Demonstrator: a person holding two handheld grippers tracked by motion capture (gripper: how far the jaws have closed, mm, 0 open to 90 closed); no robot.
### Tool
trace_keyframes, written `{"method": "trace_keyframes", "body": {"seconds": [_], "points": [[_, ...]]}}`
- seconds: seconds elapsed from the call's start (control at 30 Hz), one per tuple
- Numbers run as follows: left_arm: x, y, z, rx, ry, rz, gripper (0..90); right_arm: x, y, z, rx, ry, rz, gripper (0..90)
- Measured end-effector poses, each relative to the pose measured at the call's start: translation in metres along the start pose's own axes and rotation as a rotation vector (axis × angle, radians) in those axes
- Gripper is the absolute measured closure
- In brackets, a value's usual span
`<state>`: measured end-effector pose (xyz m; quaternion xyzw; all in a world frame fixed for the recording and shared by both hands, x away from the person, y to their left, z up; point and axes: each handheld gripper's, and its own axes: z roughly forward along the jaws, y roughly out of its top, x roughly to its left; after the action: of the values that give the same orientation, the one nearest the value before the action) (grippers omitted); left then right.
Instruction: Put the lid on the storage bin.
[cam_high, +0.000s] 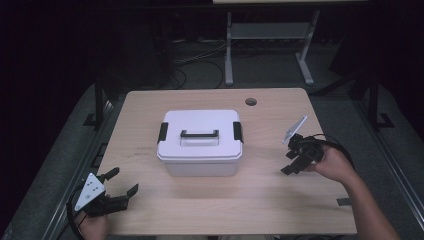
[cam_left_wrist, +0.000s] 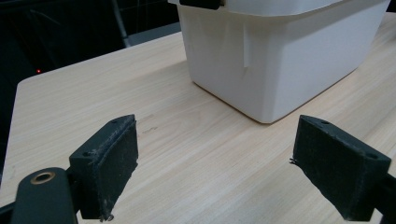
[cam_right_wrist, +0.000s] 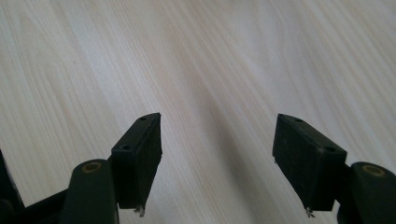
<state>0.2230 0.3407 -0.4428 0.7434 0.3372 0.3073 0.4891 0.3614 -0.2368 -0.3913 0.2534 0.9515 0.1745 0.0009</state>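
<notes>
A white plastic storage box (cam_high: 200, 142) with a black handle and two black side latches stands shut in the middle of the wooden table (cam_high: 260, 200). My left gripper (cam_high: 122, 182) rests at the table's front left, jaws wide apart and empty, pointing toward the box. The left gripper view has the box's near corner (cam_left_wrist: 275, 60) ahead, between the two pads (cam_left_wrist: 112, 163). My right gripper (cam_high: 290, 160) hangs over the table to the right of the box, tilted down. Its jaws stand open over bare wood (cam_right_wrist: 215, 70), nothing between the pads (cam_right_wrist: 140, 154).
A round cable hole (cam_high: 250, 101) sits near the table's far edge. Behind the table stand a grey metal frame (cam_high: 267, 35) and loose cables on the dark floor. A small dark strip (cam_high: 344, 201) lies at the table's right front edge.
</notes>
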Motion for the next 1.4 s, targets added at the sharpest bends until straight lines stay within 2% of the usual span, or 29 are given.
{"method": "trace_keyframes", "body": {"seconds": [0.3, 0.77, 1.4], "points": [[0.0, 0.0, 0.0, 0.002, 0.0, 0.002, 13.5, 0.0, -0.015, 0.004, 0.0, 0.008, 0.028, 31.1], [0.0, 0.0, 0.001, 0.005, -0.002, 0.001, 13.5, 0.002, -0.034, 0.01, 0.0, 0.015, 0.046, 30.8], [-0.001, 0.0, 0.002, 0.006, -0.005, 0.0, 13.5, 0.006, -0.053, 0.015, -0.015, 0.023, 0.081, 30.7]]}}
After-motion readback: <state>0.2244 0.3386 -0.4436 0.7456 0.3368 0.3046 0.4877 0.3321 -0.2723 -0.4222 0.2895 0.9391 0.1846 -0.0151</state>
